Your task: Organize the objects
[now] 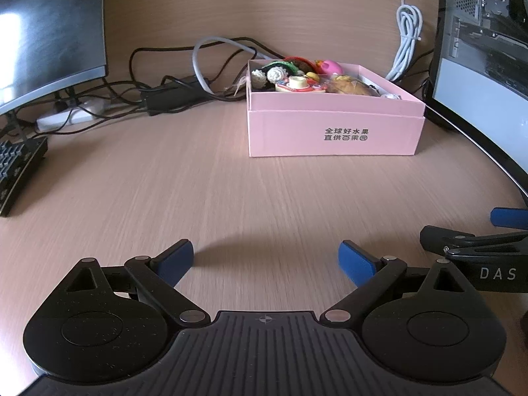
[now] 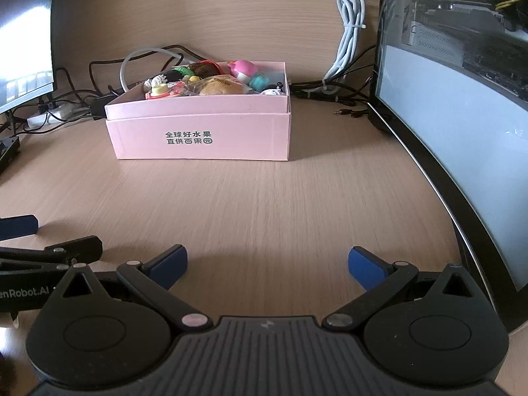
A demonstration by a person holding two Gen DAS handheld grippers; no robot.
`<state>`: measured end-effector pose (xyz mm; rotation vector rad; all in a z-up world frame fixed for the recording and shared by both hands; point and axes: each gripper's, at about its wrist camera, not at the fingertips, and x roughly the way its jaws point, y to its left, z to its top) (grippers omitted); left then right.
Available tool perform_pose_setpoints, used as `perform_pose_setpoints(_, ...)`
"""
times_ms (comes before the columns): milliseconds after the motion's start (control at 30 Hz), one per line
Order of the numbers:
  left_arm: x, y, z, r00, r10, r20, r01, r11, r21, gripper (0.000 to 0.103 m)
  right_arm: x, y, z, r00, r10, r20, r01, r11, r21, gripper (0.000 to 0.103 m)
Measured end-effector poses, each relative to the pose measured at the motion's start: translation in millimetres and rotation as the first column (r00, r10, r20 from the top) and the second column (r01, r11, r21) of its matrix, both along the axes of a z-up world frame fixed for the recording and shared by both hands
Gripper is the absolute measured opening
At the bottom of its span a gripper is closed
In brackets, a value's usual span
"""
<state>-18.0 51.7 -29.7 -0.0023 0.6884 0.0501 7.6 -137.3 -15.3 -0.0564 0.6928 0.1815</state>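
A pink cardboard box (image 1: 333, 132) (image 2: 201, 132) with dark printed characters stands on the wooden desk, well ahead of both grippers. Small toys fill it: a pink figure (image 2: 243, 68), a tan bread-like toy (image 2: 219, 87), a teal piece (image 2: 258, 82), crocheted balls (image 1: 276, 74). My left gripper (image 1: 265, 257) is open over bare desk, nothing between its blue pads. My right gripper (image 2: 267, 262) is open too and holds nothing. Each gripper shows at the edge of the other's view, the right one (image 1: 478, 241) and the left one (image 2: 49, 247).
A curved monitor (image 2: 462, 115) stands close on the right, another monitor (image 1: 49, 33) at the left. A keyboard (image 1: 19, 168) lies at the left edge. Black cables and a power strip (image 1: 66, 117) lie behind the box; a white cable bundle (image 2: 349, 26) hangs on the wall.
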Motion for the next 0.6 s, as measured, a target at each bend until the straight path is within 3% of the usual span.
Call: perform_pose_setpoints(600,1.8,1.9,-0.3,1.000,0.004,0.003,-0.004,1.000,-0.004,0.098,0.4,0.1,0.0,1.000,0.001,0.000,-0.001,1.000,0.000,0.103)
